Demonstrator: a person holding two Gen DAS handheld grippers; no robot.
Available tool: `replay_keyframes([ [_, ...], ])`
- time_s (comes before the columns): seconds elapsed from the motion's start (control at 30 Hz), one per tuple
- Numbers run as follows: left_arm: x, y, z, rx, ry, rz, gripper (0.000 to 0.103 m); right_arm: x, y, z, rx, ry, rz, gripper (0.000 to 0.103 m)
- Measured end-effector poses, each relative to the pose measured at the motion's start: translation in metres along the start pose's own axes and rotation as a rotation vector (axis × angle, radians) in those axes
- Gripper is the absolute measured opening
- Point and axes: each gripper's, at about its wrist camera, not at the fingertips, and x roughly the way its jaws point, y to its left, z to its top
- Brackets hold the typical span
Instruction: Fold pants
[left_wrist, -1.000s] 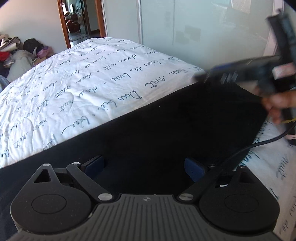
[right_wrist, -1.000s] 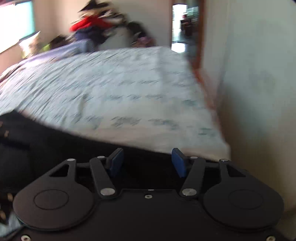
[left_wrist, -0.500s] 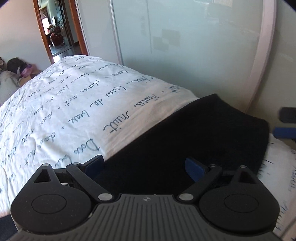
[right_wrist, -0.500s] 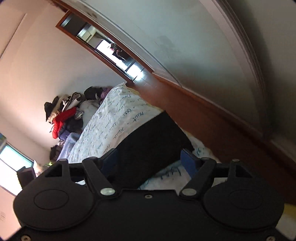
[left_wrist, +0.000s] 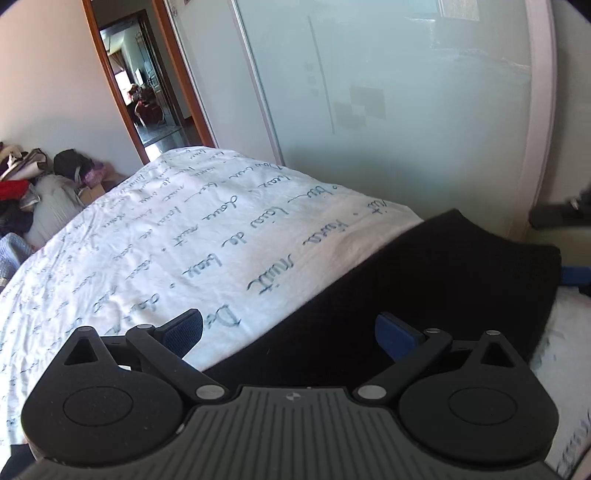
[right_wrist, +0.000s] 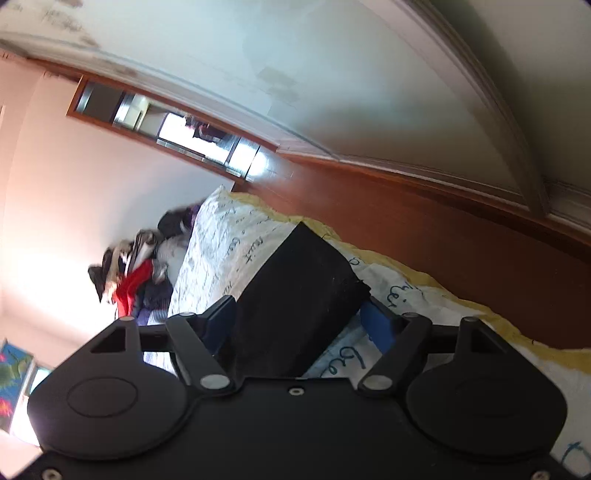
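Black pants lie flat on the near right corner of the bed, already folded into a compact rectangle with straight edges, as far as I can see. My left gripper hangs over their near edge, fingers spread, holding nothing. My right gripper is tilted hard, fingers apart too, pants between them but not pinched. I'd guess one more fold or just smoothing remains.

Black tongs, blue pads, silver screws
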Motion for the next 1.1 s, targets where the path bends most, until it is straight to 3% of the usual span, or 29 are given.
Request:
replay_keyframes([
  [0.07, -0.009, 0.006, -0.007, -0.012, 0.009, -0.031, 0.101, -0.01, -0.009, -0.006, 0.093, -0.046, 0.02, 0.076],
  [0.27, -0.012, 0.027, -0.009, -0.142, 0.071, -0.147, 0.101, -0.004, 0.001, -0.009, 0.089, -0.053, 0.012, 0.077],
  [0.3, -0.012, 0.028, -0.009, -0.153, 0.072, -0.154, 0.101, 0.001, 0.003, -0.008, 0.063, -0.048, 0.011, 0.067],
  [0.33, -0.015, 0.029, -0.009, -0.157, 0.069, -0.155, 0.101, 0.006, 0.007, -0.007, 0.034, -0.04, -0.011, 0.038],
  [0.4, -0.02, 0.028, -0.008, -0.146, 0.054, -0.131, 0.101, 0.009, 0.014, -0.007, -0.035, -0.031, -0.062, 0.013],
  [0.43, -0.024, 0.028, -0.008, -0.132, 0.041, -0.12, 0.101, 0.009, 0.018, -0.008, -0.072, -0.033, -0.061, 0.01],
  [0.57, -0.031, 0.034, -0.008, -0.114, 0.019, -0.112, 0.101, 0.001, 0.049, -0.015, -0.337, -0.054, -0.073, 0.009],
  [0.67, -0.027, 0.053, -0.006, -0.207, 0.058, -0.164, 0.101, -0.003, 0.091, -0.038, -0.708, -0.072, -0.111, 0.009],
  [0.77, -0.024, 0.079, -0.007, -0.375, 0.091, -0.275, 0.1, 0.001, 0.121, -0.074, -1.065, -0.087, -0.167, 0.009],
  [0.9, -0.013, 0.113, -0.019, -0.729, 0.115, -0.486, 0.101, 0.01, 0.136, -0.12, -1.382, -0.077, -0.207, 0.009],
  [1.0, 0.007, 0.117, -0.029, -0.907, 0.165, -0.617, 0.101, 0.016, 0.142, -0.146, -1.489, -0.05, -0.191, 0.009],
  [1.1, 0.02, 0.111, -0.032, -0.966, 0.183, -0.66, 0.101, 0.017, 0.14, -0.164, -1.569, -0.049, -0.18, 0.009],
])
